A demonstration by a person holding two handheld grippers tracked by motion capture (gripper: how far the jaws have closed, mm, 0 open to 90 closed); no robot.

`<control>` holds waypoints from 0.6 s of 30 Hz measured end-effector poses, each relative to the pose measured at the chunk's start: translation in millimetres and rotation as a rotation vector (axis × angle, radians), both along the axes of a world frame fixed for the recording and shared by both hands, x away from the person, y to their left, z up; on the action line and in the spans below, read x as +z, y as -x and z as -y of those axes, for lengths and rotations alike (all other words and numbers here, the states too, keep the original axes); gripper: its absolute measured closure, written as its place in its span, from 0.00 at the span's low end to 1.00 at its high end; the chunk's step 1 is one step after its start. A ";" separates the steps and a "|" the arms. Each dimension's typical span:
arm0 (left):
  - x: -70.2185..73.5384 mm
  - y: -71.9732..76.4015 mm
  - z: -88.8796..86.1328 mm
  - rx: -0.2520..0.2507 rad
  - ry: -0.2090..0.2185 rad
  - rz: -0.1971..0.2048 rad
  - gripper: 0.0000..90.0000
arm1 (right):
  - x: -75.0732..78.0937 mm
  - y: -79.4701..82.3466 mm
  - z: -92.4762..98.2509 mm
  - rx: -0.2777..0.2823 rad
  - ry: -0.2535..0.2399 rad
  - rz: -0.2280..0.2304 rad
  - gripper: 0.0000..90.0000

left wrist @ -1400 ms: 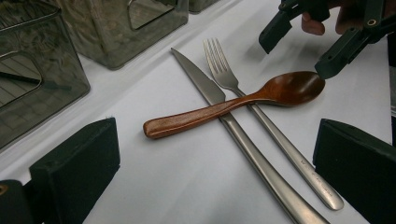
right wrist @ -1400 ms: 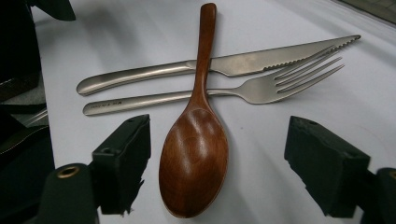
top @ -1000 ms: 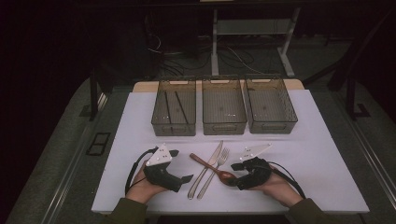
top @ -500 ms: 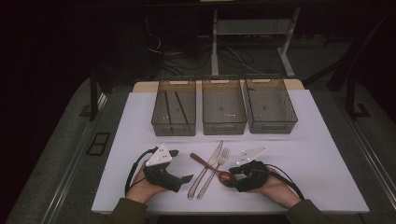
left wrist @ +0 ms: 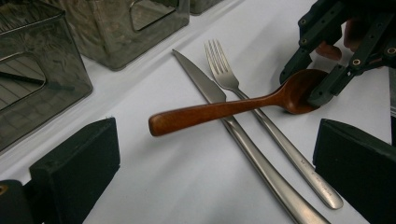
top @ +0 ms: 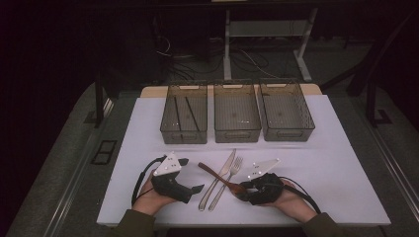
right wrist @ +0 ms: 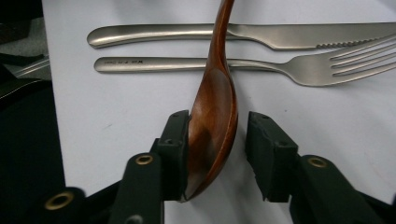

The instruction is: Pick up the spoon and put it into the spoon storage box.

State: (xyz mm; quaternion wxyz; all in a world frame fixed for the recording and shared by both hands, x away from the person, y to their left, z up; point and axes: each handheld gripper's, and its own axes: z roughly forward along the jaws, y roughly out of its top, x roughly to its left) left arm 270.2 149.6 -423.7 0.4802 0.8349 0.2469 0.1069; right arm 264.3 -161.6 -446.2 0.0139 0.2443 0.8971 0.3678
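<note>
A brown wooden spoon point(top: 217, 177) lies across a steel knife point(top: 228, 160) and a steel fork point(top: 236, 165) on the white table. My right gripper point(top: 242, 190) has its jaws on either side of the spoon's bowl point(right wrist: 212, 107) and they have just been closing. One pad point(right wrist: 175, 140) touches the bowl; the other pad point(right wrist: 266, 144) stands a little off it. The spoon's handle point(left wrist: 196, 116) points towards my left gripper point(top: 192, 190), which rests on the table, open and empty, to the left of the cutlery.
Three grey see-through bins stand in a row behind the cutlery: left point(top: 184, 139), middle point(top: 237, 138), right point(top: 287, 137). The left one holds thin dark sticks. The white table top point(top: 336, 168) ends close to my hands at the front.
The right gripper's jaws have narrowed around the spoon's bowl, and the gripper has edged slightly left. The left gripper and the cutlery have stayed put.
</note>
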 end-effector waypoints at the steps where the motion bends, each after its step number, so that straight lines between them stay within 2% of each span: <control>1: -0.2 0.0 0.0 0.001 0.003 0.002 0.00 | -0.2 0.4 -0.3 0.003 -0.001 0.000 0.71; 10: 0.4 0.2 -1.6 0.007 0.004 0.005 0.00 | -0.5 3.0 -1.5 -0.006 0.016 0.012 0.87; 18: 0.4 -0.3 -2.2 0.007 0.004 0.005 0.00 | -0.6 2.2 -0.9 -0.014 0.013 0.012 0.89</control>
